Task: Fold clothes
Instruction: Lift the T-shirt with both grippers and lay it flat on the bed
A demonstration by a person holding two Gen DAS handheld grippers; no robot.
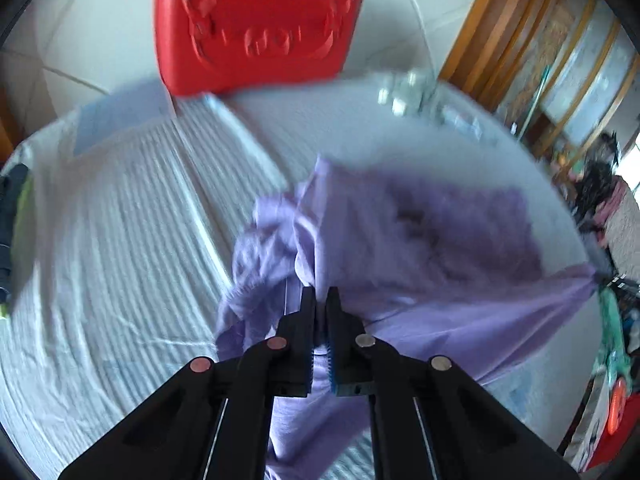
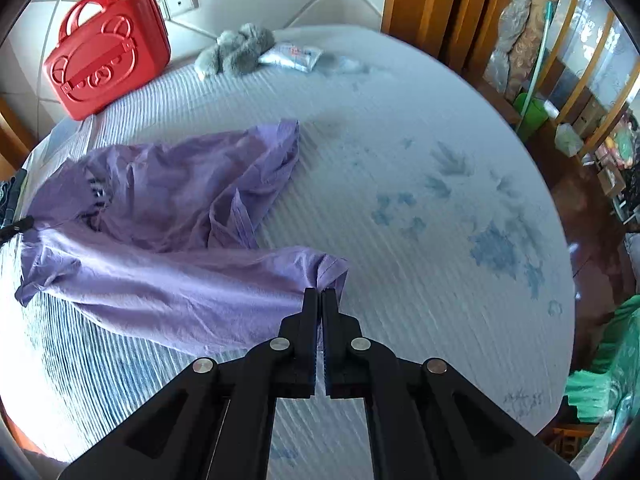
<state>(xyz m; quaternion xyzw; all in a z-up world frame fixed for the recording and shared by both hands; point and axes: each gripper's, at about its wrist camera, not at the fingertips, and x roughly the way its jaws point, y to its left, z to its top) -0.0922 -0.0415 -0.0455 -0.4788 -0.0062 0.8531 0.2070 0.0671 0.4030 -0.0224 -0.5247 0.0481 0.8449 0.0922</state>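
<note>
Both grippers, left [image 1: 321, 294] and right [image 2: 320, 294], apparently pinch purple garment [image 2: 168, 248].

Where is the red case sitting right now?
In the right wrist view the red case stands at the far left end of the bed, against the tiled wall, left of a grey plush toy and beyond the purple garment.

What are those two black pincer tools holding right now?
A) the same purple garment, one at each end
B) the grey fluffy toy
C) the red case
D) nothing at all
A: the left gripper and the right gripper are each shut on cloth of the purple garment, which stretches between them above the bed.
</note>
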